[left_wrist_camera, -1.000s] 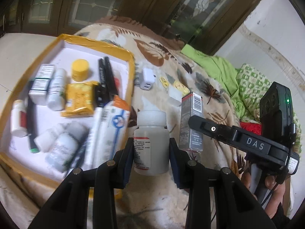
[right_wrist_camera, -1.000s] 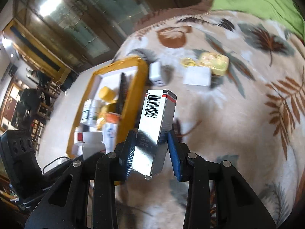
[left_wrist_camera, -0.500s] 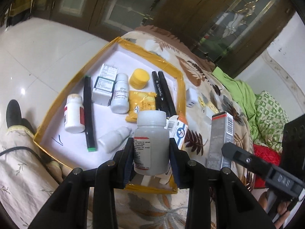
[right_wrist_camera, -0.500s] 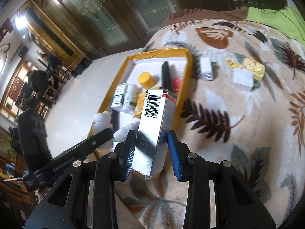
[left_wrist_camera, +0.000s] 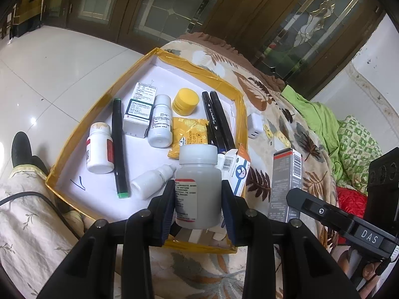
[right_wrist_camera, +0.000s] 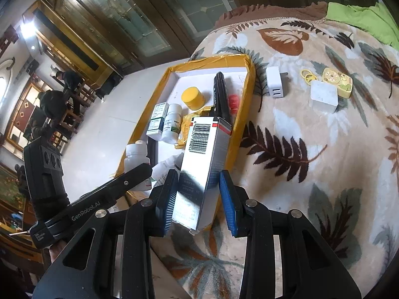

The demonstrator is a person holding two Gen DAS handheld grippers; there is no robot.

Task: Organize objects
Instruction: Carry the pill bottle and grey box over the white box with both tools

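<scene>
The white pill bottle (left_wrist_camera: 198,186) sits upright between the pads of the left gripper (left_wrist_camera: 198,209), clamped and held above the near edge of the yellow-rimmed tray (left_wrist_camera: 240,114). The right gripper (right_wrist_camera: 199,199) pinches the grey carton (right_wrist_camera: 207,164) low down, beside the tray's long wall. The carton is gripped near its base and leans, so it may swing or slip when lowered; the tray is crowded, and either item could knock the dropper bottle (left_wrist_camera: 152,182) or markers (left_wrist_camera: 217,119). The bottle's underside and the tray floor beneath it are hidden, and the labels are too small to read
</scene>
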